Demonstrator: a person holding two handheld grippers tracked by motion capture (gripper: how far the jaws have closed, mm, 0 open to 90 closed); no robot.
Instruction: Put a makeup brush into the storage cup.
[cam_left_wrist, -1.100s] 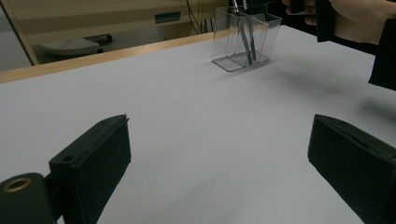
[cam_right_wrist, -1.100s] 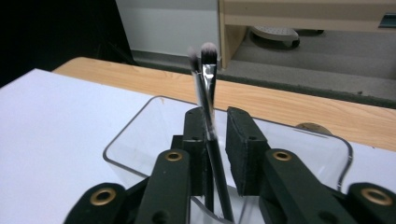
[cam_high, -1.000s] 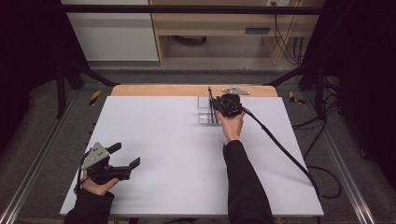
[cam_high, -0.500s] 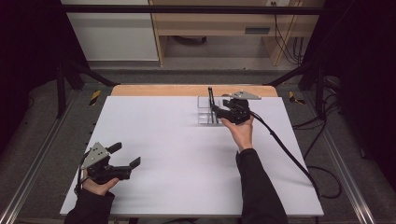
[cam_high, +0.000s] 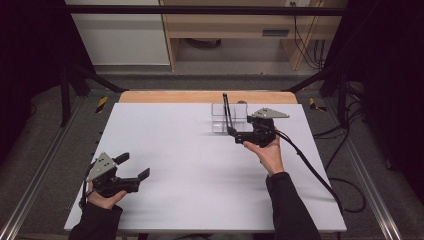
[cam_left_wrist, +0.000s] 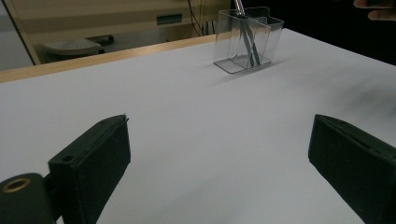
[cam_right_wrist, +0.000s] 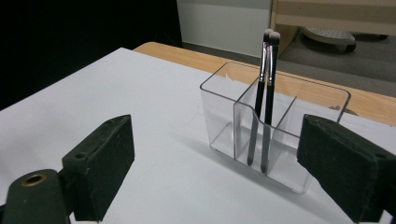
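Right gripper (cam_high: 235, 134): drawing back from the clear organizer (cam_high: 220, 119) toward the table's right side; jaws just opening, nothing between them. Two brushes (cam_right_wrist: 262, 98) are standing free in the organizer.

No writing, label, brand or number can be read anywhere here, neither on the clear plastic compartment organiser (cam_right_wrist: 275, 140) nor on the two slim black make-up brushes (cam_right_wrist: 262, 102) standing in it.

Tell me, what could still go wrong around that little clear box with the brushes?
The right gripper, its jaws just opened with nothing between them, sits close beside the clear organizer; a careless pull back might nudge or tip it. The two brushes lean tall above its rim, so a bump or the trailing cable could knock them out.
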